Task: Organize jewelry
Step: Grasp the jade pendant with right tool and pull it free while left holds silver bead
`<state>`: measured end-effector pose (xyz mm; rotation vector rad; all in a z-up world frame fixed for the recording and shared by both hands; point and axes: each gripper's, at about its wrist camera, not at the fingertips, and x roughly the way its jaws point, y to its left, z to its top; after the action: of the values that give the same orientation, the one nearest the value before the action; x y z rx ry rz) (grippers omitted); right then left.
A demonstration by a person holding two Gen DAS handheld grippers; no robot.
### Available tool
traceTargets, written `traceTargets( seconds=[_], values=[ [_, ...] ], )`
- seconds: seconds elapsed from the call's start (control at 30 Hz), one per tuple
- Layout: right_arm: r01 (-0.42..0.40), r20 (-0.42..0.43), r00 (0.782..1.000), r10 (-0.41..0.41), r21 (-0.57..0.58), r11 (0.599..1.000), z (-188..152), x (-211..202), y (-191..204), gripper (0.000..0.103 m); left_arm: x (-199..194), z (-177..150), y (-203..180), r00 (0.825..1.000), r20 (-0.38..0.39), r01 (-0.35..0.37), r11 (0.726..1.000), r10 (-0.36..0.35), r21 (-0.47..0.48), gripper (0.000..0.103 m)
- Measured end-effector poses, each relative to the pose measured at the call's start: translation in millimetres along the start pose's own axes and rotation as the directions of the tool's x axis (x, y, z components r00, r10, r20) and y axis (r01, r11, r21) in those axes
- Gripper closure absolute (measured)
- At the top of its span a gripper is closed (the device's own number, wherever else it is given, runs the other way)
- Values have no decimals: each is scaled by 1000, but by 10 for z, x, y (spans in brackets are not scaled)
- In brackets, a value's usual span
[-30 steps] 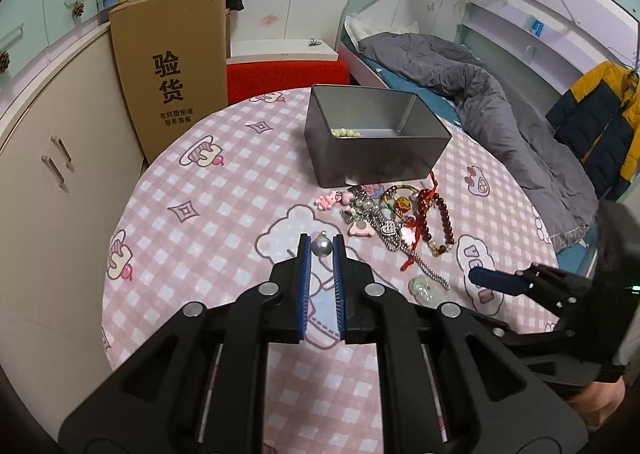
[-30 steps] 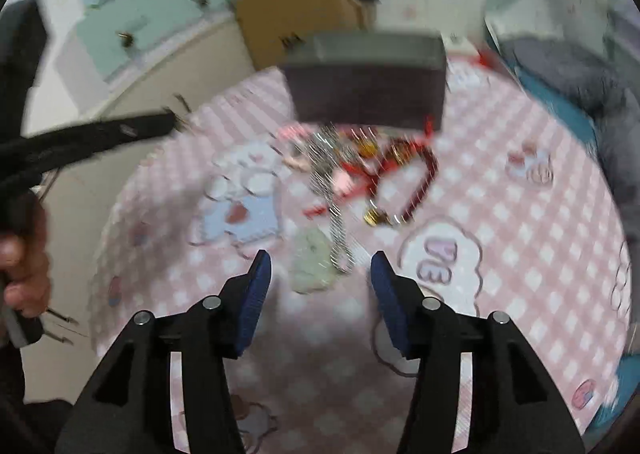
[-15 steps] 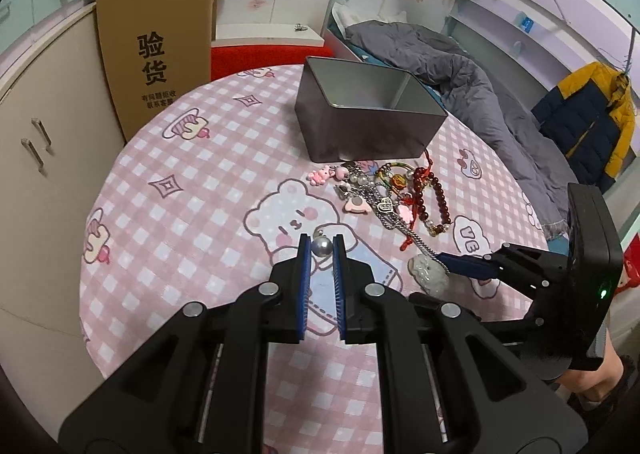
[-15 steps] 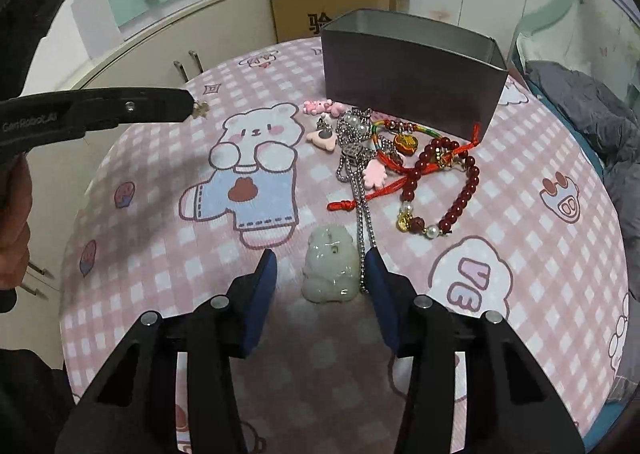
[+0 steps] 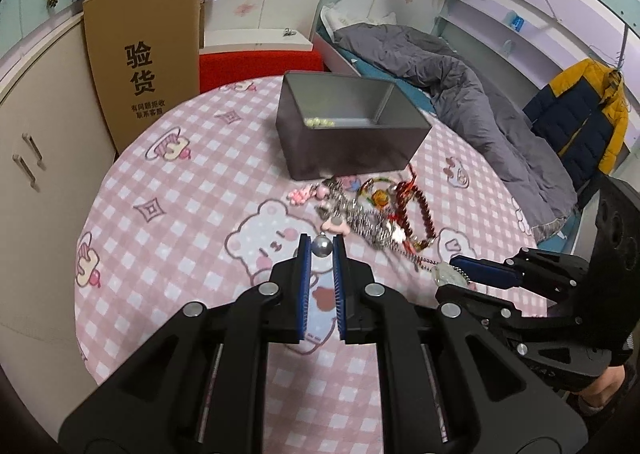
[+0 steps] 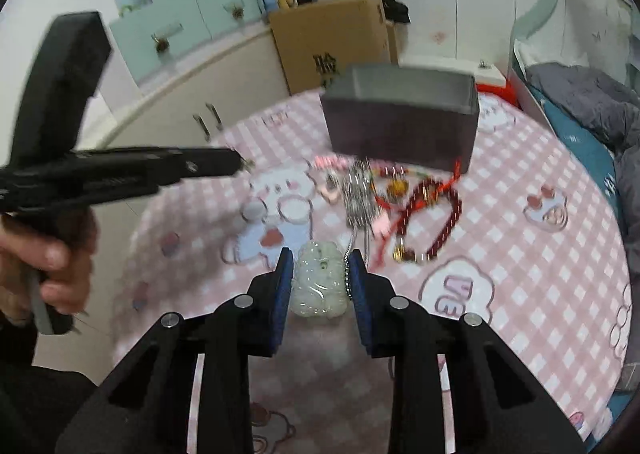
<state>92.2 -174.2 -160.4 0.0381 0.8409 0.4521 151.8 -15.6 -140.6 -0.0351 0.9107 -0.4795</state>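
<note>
My left gripper (image 5: 321, 247) is shut on a small silver bead (image 5: 321, 246) and holds it above the pink checked tablecloth (image 5: 172, 214). My right gripper (image 6: 319, 264) is shut on a pale green jade pendant (image 6: 319, 280) whose silver chain (image 6: 357, 198) trails back into the jewelry pile (image 5: 372, 210). The pile holds a dark red bead bracelet (image 6: 436, 210), pink charms and a coloured bangle, just in front of the grey metal box (image 5: 348, 130). A few pale beads (image 5: 318, 121) lie inside the box. The right gripper also shows in the left wrist view (image 5: 452, 274), and the left gripper in the right wrist view (image 6: 240, 164).
A cardboard box (image 5: 144, 58) stands against the cabinet (image 5: 36, 158) behind the round table. A red stool (image 5: 260, 64) and a bed with a grey quilt (image 5: 460, 94) lie beyond the table. A yellow and navy jacket (image 5: 580, 114) hangs at the right.
My right gripper has closed on the jade pendant and lifted it, pulling the chain taut. My left gripper still holds the bead and has shifted slightly toward the box.
</note>
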Motion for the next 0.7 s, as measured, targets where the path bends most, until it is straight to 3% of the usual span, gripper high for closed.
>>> traceTargets(
  seconds=[0.17, 0.23, 0.3, 0.37, 0.43, 0.63, 0.7],
  values=[
    [63, -123, 990, -65, -24, 998, -154, 252, -60, 76, 20, 39, -56, 1000, 1, -1, 1000, 1, 15, 92],
    [62, -88, 994, -62, 6, 998, -203, 136, -93, 74, 29, 28, -62, 1000, -4, -3, 1000, 3, 16, 92],
    [61, -72, 996, -59, 26, 998, -258, 12, -103, 64, 40, 13, -59, 1000, -10, -3, 1000, 4, 13, 92],
    [54, -108, 993, -50, 39, 998, -348, -7, -91, 61, 56, 2, -57, 1000, -13, -3, 1000, 3, 11, 92],
    [69, -140, 988, -62, 46, 997, -432, 68, -89, 61, 62, -9, -61, 1000, -15, -3, 1000, 3, 14, 92],
    [103, -82, 992, -100, 30, 994, -377, 255, 52, 59, 76, -28, -81, 1000, -17, 1, 1000, -1, 15, 92],
    [133, -77, 988, -134, -21, 991, -363, 306, 132, 64, 73, -34, -77, 1000, -16, 0, 1000, 0, 14, 92]
  ],
)
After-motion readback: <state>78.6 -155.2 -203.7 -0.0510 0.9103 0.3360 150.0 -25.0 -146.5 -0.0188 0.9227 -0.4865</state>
